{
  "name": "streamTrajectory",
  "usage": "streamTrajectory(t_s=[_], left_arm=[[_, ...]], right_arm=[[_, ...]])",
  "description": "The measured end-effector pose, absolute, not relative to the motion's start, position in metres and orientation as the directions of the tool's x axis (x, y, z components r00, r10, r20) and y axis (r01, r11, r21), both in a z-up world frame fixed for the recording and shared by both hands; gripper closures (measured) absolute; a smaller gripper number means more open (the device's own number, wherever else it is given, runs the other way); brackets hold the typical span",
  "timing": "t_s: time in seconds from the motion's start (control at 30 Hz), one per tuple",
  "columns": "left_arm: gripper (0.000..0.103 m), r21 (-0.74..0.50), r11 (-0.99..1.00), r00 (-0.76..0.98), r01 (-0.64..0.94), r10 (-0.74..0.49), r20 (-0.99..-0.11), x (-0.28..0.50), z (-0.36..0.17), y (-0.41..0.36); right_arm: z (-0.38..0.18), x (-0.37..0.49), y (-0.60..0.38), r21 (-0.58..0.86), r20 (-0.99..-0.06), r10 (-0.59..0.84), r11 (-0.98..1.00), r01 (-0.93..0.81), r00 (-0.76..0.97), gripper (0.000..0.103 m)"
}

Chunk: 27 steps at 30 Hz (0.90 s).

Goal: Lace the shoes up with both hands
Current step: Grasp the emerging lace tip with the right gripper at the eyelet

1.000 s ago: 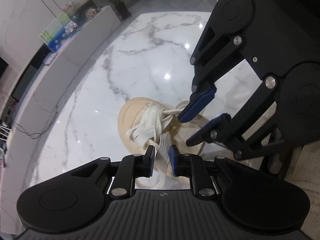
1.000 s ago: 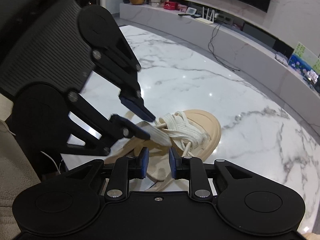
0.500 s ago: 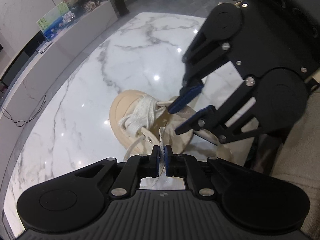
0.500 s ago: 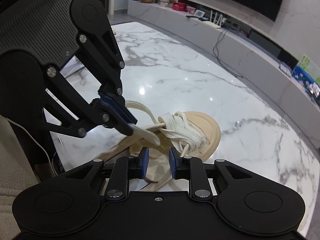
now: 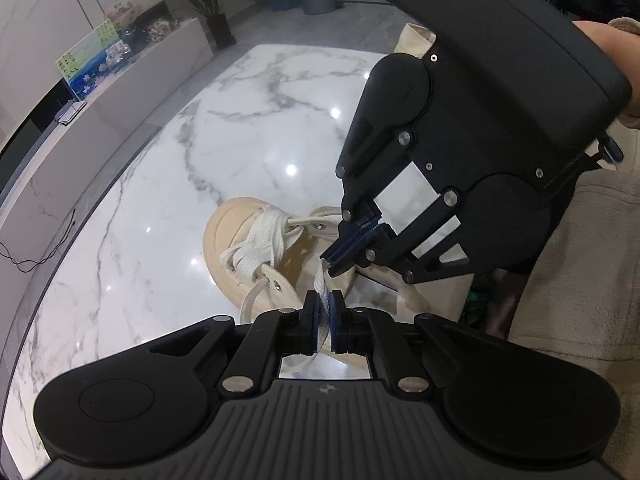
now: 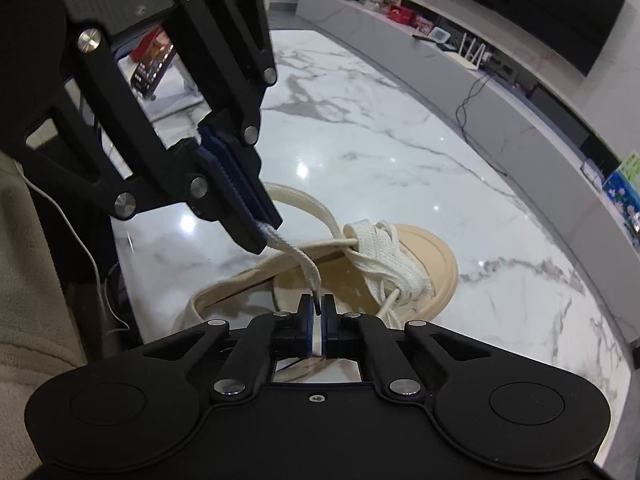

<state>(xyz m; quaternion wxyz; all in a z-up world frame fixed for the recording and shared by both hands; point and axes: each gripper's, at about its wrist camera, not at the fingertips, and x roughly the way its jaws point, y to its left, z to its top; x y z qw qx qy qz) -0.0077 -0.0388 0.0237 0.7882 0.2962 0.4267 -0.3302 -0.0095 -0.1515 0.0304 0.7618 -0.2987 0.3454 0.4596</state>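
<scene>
Beige shoe (image 5: 224, 236), loose white laces (image 5: 264, 240)

shoe (image 5: 256, 248): on the tabletop (image 5: 168, 208), near its edge closest to the person
lace (image 6: 308, 268): runs from the shoe's eyelets up between both tools
left hand-held gripper (image 5: 325, 316): above the shoe's opening
right hand-held gripper (image 6: 318, 316): just beside it, over the shoe
</scene>
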Motion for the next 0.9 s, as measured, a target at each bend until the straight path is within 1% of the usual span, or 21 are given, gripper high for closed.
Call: streamTrajectory(t_s=[0.1,0.17,0.2,0.37,0.53,0.6,0.67,0.77,0.9], left_arm=[[0.096,0.222,0.594,0.433,0.773,-0.238,-0.869,-0.008,0.022,-0.042],[0.086,0.255,0.576,0.453,0.777,-0.229,-0.862,-0.009,0.023,-0.046],[0.085,0.266,0.564,0.46,0.782,-0.234,-0.856,-0.009,0.025,-0.049],[0.085,0.301,0.502,0.468,0.811,-0.246,-0.849,-0.01,0.027,-0.063],[0.085,0.343,0.435,0.467,0.832,-0.217,-0.857,-0.007,0.016,-0.077],[0.087,0.339,0.416,0.454,0.843,-0.216,-0.864,-0.005,0.013,-0.08],[0.094,0.336,0.409,0.446,0.849,-0.21,-0.87,-0.004,0.01,-0.081],[0.1,0.318,0.423,0.43,0.849,-0.202,-0.88,0.002,0.005,-0.083],[0.1,0.294,0.464,0.424,0.836,-0.205,-0.882,0.009,0.003,-0.083]], right_arm=[[0.034,-0.012,-0.154,-0.144,-0.801,0.492,0.395,-0.907,0.342,0.102],[0.036,-0.015,-0.155,-0.153,-0.801,0.489,0.39,-0.908,0.345,0.102],[0.037,-0.016,-0.156,-0.157,-0.801,0.488,0.387,-0.909,0.346,0.102],[0.045,-0.025,-0.163,-0.171,-0.796,0.494,0.373,-0.912,0.351,0.102],[0.05,-0.028,-0.167,-0.185,-0.789,0.498,0.366,-0.912,0.36,0.102],[0.051,-0.029,-0.168,-0.188,-0.787,0.499,0.368,-0.911,0.364,0.102],[0.051,-0.029,-0.169,-0.189,-0.784,0.501,0.371,-0.909,0.367,0.102],[0.053,-0.029,-0.172,-0.181,-0.781,0.505,0.381,-0.907,0.367,0.102],[0.054,-0.026,-0.174,-0.17,-0.78,0.505,0.396,-0.902,0.369,0.102]])
